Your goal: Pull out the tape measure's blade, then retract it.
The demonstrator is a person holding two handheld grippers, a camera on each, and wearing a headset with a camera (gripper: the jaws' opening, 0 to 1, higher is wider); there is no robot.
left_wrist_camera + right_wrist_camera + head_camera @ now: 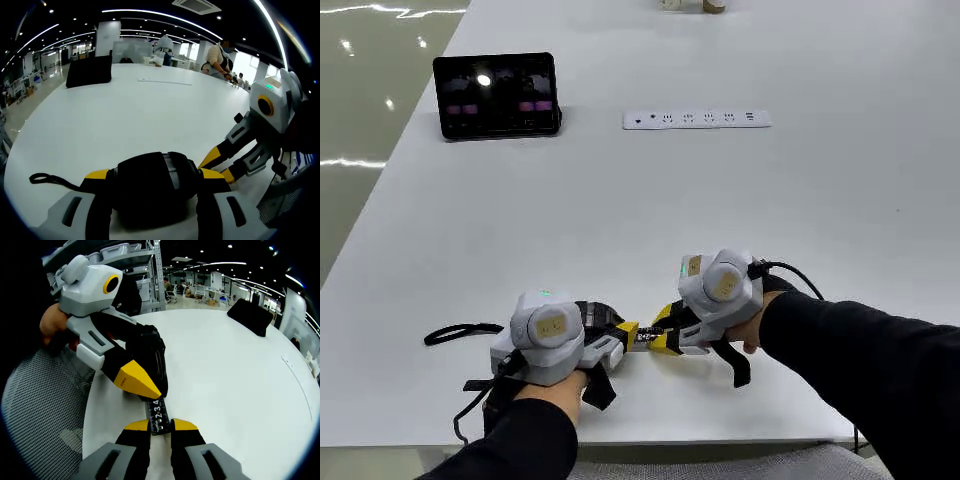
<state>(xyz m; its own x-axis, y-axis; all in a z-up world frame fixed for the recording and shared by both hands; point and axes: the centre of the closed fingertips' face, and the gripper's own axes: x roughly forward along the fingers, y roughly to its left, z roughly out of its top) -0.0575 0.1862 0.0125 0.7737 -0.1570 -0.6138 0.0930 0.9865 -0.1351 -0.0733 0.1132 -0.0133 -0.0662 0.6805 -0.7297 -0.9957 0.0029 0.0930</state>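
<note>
So, left tool clamps tape measure, right tool pinches blade (tablet, power strip well apart)

Only thing I can actually read: the blade of the tape measure has white digits 2, 3, 4 running along it, right where the right claw pinches it. Tablet screen is too blurry to read.
</note>
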